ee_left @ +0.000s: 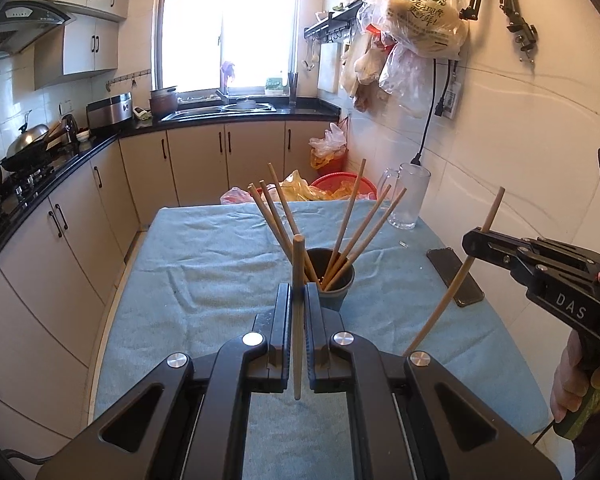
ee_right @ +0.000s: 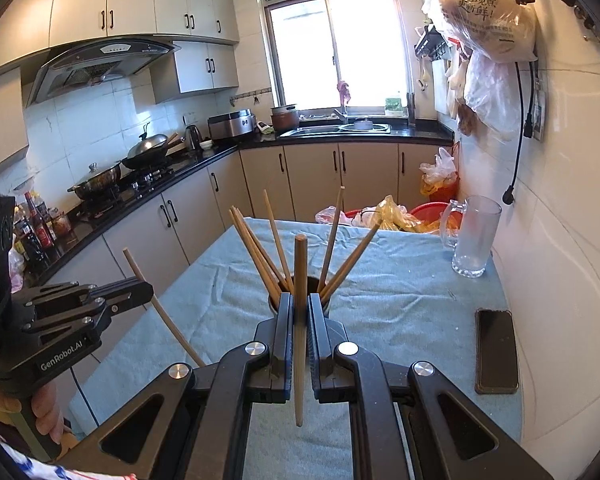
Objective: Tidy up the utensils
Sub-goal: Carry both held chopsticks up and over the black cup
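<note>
A dark cup [ee_left: 338, 292] stands mid-table on the blue cloth, with several wooden chopsticks [ee_left: 350, 216] fanned out of it. My left gripper [ee_left: 298, 290] is shut on one upright chopstick [ee_left: 298, 256], just in front of the cup and a little to its left. To the right, my right gripper [ee_left: 474, 242] is shut on a slanted chopstick [ee_left: 448, 296], above the table's right side. In the right wrist view, the right gripper [ee_right: 300, 300] clamps its chopstick [ee_right: 300, 264] directly before the cup [ee_right: 327, 307]. There the left gripper [ee_right: 146, 289] holds its chopstick [ee_right: 172, 324] at the left.
A glass mug [ee_left: 408, 196] stands at the table's far right corner and a dark phone [ee_left: 454, 276] lies by the right edge near the tiled wall. A red basin [ee_left: 340, 182] with plastic bags sits beyond the table [ee_left: 204, 264]. Kitchen counters run along the left.
</note>
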